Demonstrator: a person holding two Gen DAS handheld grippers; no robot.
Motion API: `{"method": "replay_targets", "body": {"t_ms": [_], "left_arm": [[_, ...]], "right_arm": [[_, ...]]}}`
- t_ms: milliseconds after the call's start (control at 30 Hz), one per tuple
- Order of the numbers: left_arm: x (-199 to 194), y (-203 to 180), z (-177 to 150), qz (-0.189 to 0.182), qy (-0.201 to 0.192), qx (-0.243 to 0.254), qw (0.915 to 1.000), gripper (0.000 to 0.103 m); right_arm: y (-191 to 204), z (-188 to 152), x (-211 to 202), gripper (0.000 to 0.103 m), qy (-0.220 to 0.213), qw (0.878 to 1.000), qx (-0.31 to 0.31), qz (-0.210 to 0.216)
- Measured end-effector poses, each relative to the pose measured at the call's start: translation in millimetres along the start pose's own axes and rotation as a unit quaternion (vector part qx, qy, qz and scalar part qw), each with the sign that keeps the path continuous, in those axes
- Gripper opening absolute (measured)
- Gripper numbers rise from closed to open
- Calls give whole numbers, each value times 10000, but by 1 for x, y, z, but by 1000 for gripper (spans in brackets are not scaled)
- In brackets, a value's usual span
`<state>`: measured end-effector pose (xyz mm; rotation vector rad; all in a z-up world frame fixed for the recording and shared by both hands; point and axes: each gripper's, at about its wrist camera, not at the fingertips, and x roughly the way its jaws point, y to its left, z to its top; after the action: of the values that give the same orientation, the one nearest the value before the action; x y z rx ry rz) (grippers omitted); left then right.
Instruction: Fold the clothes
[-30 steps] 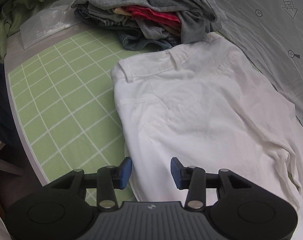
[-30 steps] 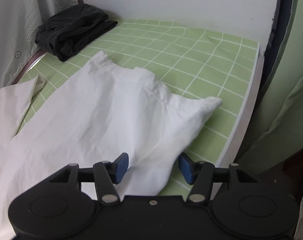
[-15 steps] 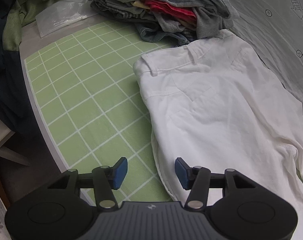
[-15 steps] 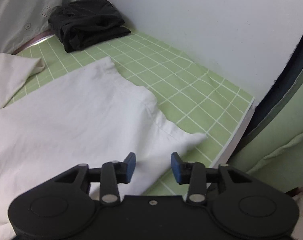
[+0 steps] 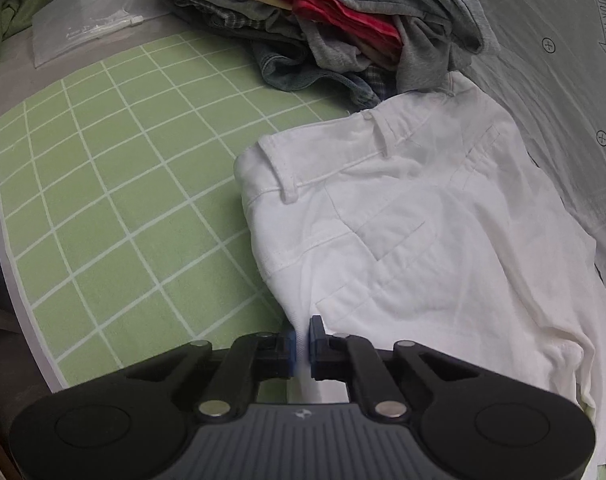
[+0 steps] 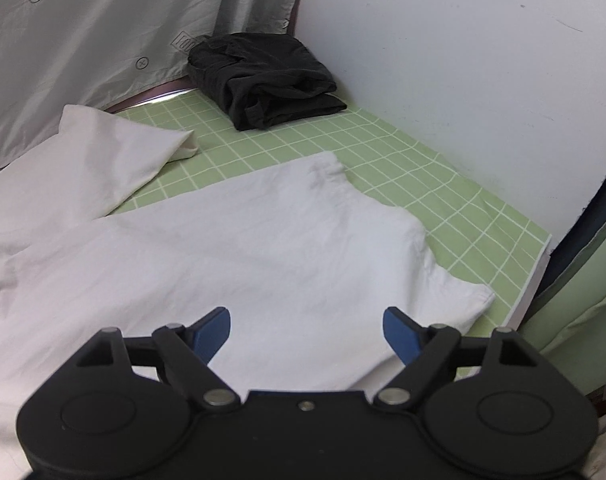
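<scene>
We pinch white trousers (image 5: pixel 403 240) side edge in left claw (image 5: pixel 301 338) for lifting fold; right claw (image 6: pixel 307 330) opening above leg, nothing gripped.

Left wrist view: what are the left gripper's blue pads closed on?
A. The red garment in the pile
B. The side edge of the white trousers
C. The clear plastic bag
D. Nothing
B: the left gripper pinches the side edge of the white trousers, white fabric showing between its pads.
</scene>
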<state>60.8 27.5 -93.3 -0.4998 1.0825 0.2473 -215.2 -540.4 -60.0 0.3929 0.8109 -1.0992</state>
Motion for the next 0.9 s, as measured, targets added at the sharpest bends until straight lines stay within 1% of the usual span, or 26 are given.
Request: {"method": "replay_targets", "body": {"t_ms": [33,100,200,300,367,400,467,533,633,700,800,900], "left_arm": [[0,0,1,57,-21,-10,10000,7],[-1,8,0,117,-74,-192,9997,7],[1,34,1,94,-100,-609,9980,7],[0,46,4,331,-267,-480,9979,7],[-1,48,7,355,-282,-345,9984,8],[-1,48,9,355,-271,-300,9986,14],[-6,43,10,477,-309,-188,9982,19],[-16,35,12,585,-417,-26,9974,24],[-30,15,20,455,-701,242,9962,35],[-32,-7,26,248,-836,569,9946,41],[-20,-45,39,121,-877,1108,9899,43],[3,-76,62,80,-848,1266,9883,42]], "right_arm": [[7,-1,-2,84,18,10000,-50,16],[18,-2,-4,84,43,9999,-132,56],[34,-3,-7,84,64,9996,-238,129],[43,-1,-6,84,91,9992,-334,202],[47,1,-4,84,94,9990,-376,224],[48,2,-3,84,104,9990,-375,237],[50,6,3,84,131,9990,-355,246],[54,11,7,84,131,9989,-365,254],[62,18,14,84,121,9987,-410,291],[71,23,20,84,128,9982,-477,337],[93,31,31,84,153,9968,-653,425],[117,42,39,84,121,9955,-793,508]]}}
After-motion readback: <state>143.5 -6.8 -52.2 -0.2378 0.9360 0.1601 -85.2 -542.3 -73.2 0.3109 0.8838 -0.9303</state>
